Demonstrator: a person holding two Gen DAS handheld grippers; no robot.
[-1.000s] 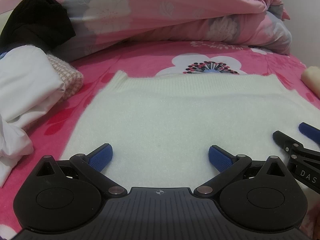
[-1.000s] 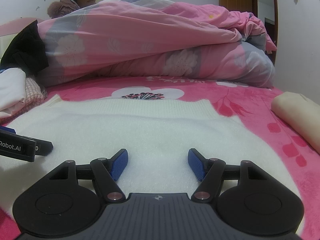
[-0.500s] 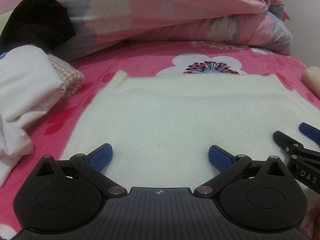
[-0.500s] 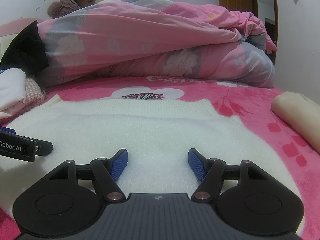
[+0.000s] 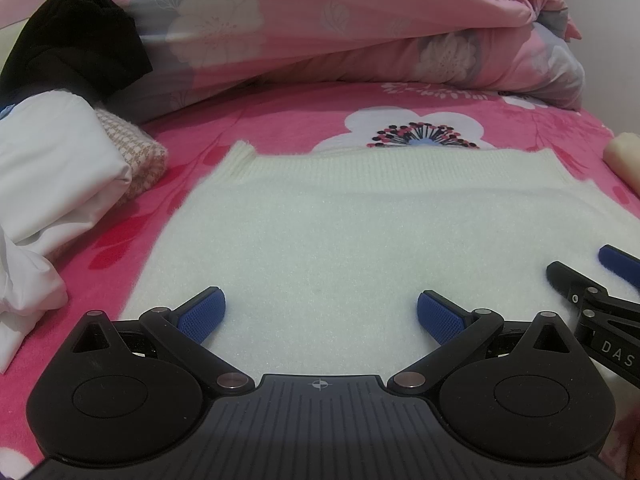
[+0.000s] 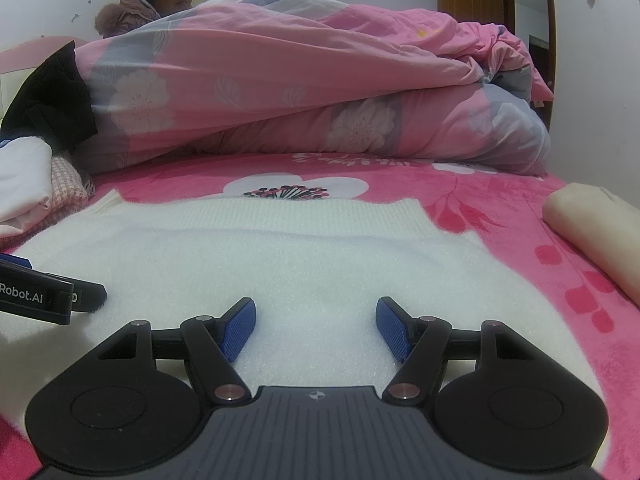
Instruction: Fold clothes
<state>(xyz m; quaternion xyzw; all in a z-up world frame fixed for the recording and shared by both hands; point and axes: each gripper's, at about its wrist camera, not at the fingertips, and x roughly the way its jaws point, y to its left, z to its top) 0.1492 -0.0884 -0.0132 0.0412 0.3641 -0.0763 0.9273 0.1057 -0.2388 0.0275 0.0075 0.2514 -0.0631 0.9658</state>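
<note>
The left gripper [image 5: 319,312] sits low in its frame with its blue pads wide apart and nothing between them. The right gripper [image 6: 316,328] is the same: pads apart, holding nothing. Both hang over the near part of the white sweater [image 5: 360,240], which lies flat across the middle of the frame on the pink blanket [image 5: 280,120]. The fold looks not yet started. Next, each gripper likely needs to pinch an edge of the sweater.
</note>
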